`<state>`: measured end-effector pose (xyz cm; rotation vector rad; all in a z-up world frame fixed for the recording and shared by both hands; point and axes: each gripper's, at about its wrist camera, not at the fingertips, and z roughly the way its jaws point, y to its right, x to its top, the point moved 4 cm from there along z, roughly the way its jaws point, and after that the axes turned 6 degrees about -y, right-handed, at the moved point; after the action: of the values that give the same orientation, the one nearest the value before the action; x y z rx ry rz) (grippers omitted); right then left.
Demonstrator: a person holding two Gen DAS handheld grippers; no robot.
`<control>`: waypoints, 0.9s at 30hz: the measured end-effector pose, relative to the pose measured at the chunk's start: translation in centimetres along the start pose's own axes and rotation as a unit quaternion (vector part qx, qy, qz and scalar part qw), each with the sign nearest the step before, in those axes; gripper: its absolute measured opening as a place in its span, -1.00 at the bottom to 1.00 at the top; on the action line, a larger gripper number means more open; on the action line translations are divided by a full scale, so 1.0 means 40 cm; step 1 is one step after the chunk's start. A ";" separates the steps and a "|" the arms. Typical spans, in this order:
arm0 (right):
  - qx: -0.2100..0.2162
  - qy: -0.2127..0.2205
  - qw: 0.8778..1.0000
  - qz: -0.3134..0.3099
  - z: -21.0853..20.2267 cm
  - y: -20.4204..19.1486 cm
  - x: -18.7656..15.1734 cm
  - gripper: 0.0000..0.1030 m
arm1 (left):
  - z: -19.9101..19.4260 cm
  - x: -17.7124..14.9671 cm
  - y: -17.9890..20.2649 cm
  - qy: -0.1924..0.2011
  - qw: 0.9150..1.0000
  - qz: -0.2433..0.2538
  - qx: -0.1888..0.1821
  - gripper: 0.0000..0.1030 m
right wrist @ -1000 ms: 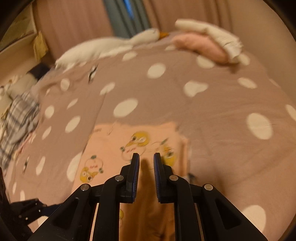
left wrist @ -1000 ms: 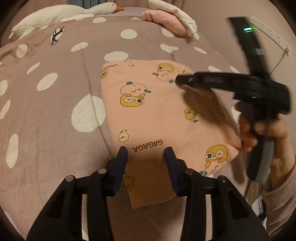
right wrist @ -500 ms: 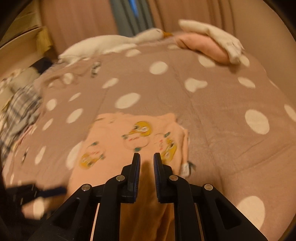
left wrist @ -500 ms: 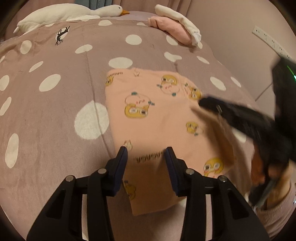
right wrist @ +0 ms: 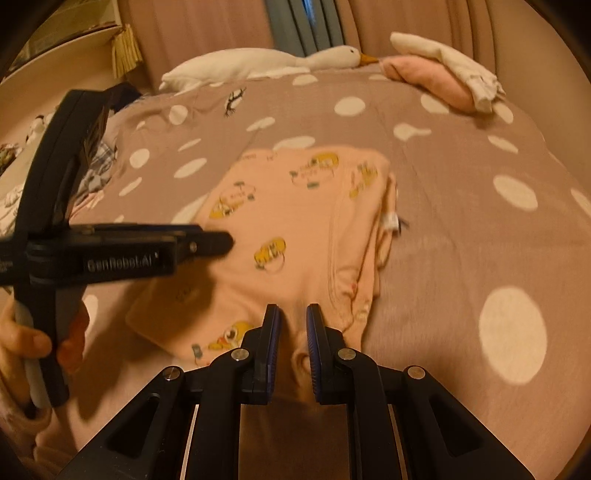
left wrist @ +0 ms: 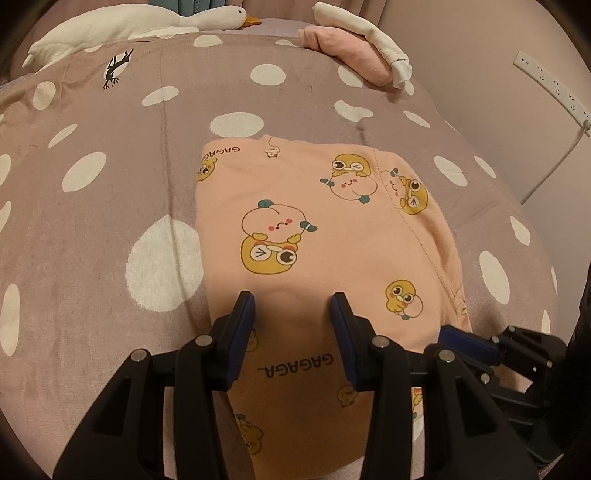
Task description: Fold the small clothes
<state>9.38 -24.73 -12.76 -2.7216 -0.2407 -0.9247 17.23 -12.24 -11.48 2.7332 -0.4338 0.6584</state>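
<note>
Garment: a small peach-pink cotton garment (left wrist: 325, 236) printed with yellow cartoon ducks and the word "GAGAGA" lies flat near the middle of the bed; a stitched seam curves down its right side, and layered edges with a small white tag show along that side in the right wrist view (right wrist: 295, 229).
Bedding: a mauve-brown bedspread with white polka dots (left wrist: 92, 221) lies under the garment on every side.
Left gripper: the black two-finger left gripper (left wrist: 291, 306) sits low over the near part of the garment, its blue-padded fingers spread wide with cloth visible between them; whether the tips touch the fabric I cannot tell. In the right wrist view it reaches in from the left (right wrist: 218, 240), blurred, with a bare hand (right wrist: 33, 339) around its handle.
Right gripper: the black right gripper (right wrist: 293, 317) is at the garment's near right edge, fingers parted by a narrow gap with peach cloth seen through it; they do not clamp anything that shows. In the left wrist view its blue-padded end (left wrist: 469, 339) sits just beside the garment's lower right corner.
Far end of bed: a long white plush goose with an orange beak (left wrist: 147, 18) lies along the head of the bed; to its right a folded pink cloth (left wrist: 347, 51) has a white cloth (left wrist: 369, 33) draped on top.
Wall: a white power strip (left wrist: 550, 85) is on the right wall, its cord hanging down.
</note>
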 end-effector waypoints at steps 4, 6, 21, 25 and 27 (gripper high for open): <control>-0.005 0.005 1.000 0.001 -0.010 -0.007 -0.018 -0.73 | -0.007 -0.003 -0.001 0.000 1.000 -0.001 0.000 -0.17; -0.005 0.007 1.000 0.004 -0.017 -0.008 -0.025 -0.73 | -0.012 -0.008 -0.001 0.000 1.000 -0.002 0.000 -0.17; 0.012 0.010 0.999 0.048 -0.058 0.013 -0.063 -0.73 | -0.061 -0.108 -0.019 0.000 1.000 0.001 0.018 -0.07; 0.009 0.012 0.999 0.051 -0.071 0.008 -0.068 -0.73 | -0.065 -0.135 -0.034 -0.009 1.000 -0.013 0.008 -0.07; 0.012 0.012 0.998 0.057 -0.075 0.011 -0.070 -0.73 | -0.073 -0.144 -0.036 -0.010 1.000 -0.019 0.003 -0.05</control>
<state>5.56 -26.22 -12.28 -2.6691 -0.0898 -0.9169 11.72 -8.65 -12.07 2.7481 -0.3837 0.6234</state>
